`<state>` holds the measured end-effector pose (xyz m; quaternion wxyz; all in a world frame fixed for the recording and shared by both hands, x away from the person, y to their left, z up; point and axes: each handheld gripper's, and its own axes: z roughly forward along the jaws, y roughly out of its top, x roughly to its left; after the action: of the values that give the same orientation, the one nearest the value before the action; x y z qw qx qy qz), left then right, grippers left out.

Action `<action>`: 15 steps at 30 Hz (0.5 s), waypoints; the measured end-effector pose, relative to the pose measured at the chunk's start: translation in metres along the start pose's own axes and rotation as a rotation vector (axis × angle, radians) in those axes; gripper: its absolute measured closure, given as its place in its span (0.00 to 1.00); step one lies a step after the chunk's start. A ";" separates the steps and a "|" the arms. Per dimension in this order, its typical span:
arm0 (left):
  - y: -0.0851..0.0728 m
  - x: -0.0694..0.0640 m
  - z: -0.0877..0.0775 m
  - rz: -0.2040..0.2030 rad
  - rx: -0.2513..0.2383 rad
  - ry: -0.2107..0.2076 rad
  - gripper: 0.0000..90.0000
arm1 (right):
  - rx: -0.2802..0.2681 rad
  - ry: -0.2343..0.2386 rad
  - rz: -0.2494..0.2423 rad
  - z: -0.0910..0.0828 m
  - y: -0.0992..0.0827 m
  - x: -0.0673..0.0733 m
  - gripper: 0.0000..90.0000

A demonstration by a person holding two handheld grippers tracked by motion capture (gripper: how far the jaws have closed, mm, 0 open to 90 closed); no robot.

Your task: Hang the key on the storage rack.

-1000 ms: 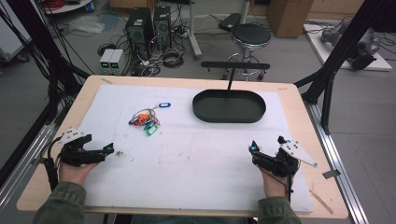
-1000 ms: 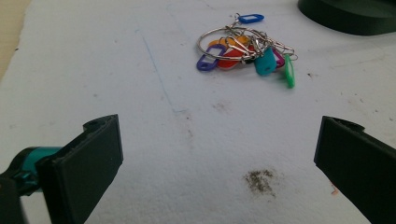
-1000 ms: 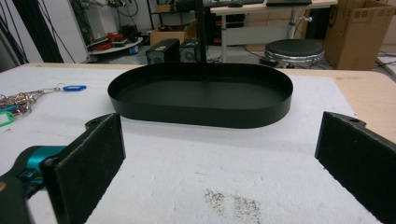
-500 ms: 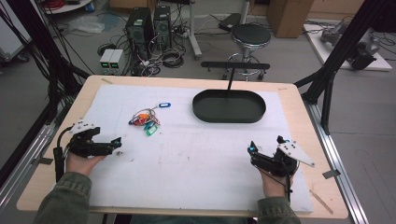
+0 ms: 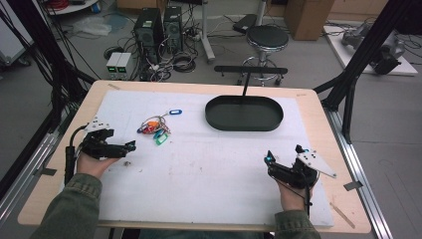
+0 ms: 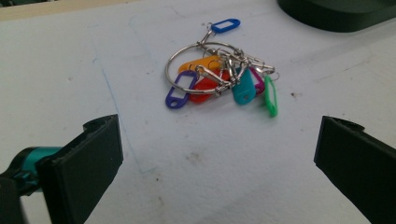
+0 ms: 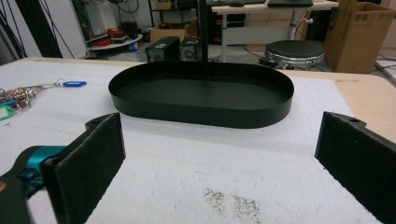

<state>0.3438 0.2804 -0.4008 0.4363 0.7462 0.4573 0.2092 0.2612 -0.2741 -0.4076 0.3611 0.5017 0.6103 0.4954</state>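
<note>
A person seated at the near edge of a wooden table (image 5: 318,99) covered by a white mat (image 5: 209,169) holds a two-jaw gripper in each hand. At near right, the right gripper (image 5: 283,160) rests low over the mat, jaws spread wide with nothing between them, as the right gripper view confirms. At near left, the left gripper (image 5: 130,146) points rightward toward a bunch of key tags (image 5: 155,128) lying just beyond and to the right of its tips; its jaws stand wide apart and empty, near the bunch but not touching it. In the left gripper view the bunch (image 6: 224,79) lies flat on the mat ahead of the open jaws: a metal ring carrying purple, orange, red, teal, pink and green tags, with a blue tag (image 6: 225,25) stretched out on the far side. Farther back and right of centre sits an empty black oval tray (image 5: 244,113), well apart from the key tags. Beyond the table stand a round stool (image 5: 267,37) and computer towers (image 5: 159,25) on the floor.
</note>
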 end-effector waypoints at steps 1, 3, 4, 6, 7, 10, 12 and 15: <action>0.002 0.000 0.002 0.008 0.011 0.001 0.02 | 0.003 0.002 0.002 0.000 0.000 0.000 0.01; 0.006 -0.002 0.005 0.017 0.019 -0.005 0.02 | 0.006 0.003 0.001 0.000 0.000 0.001 0.01; 0.008 -0.002 0.006 0.023 0.020 -0.008 0.02 | 0.006 0.003 0.001 0.000 0.000 0.001 0.01; 0.011 -0.003 0.010 0.029 0.033 -0.012 0.02 | 0.004 0.003 0.000 0.000 0.000 0.001 0.01; 0.013 -0.004 0.013 0.031 0.036 -0.015 0.02 | 0.007 0.002 0.003 0.000 0.000 0.001 0.01; 0.018 -0.004 0.018 0.052 0.050 -0.015 0.02 | 0.005 0.001 0.001 0.000 0.000 0.000 0.01; 0.019 -0.003 0.022 0.051 0.063 -0.017 0.02 | 0.007 0.002 0.001 0.000 0.000 0.001 0.01; 0.023 0.000 0.029 0.064 0.090 -0.017 0.02 | 0.008 0.004 0.000 0.000 0.000 0.000 0.01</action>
<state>0.3754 0.2623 -0.3964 0.3991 0.7811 0.4383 0.1960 0.2611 -0.2736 -0.4076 0.3578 0.5024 0.6129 0.4939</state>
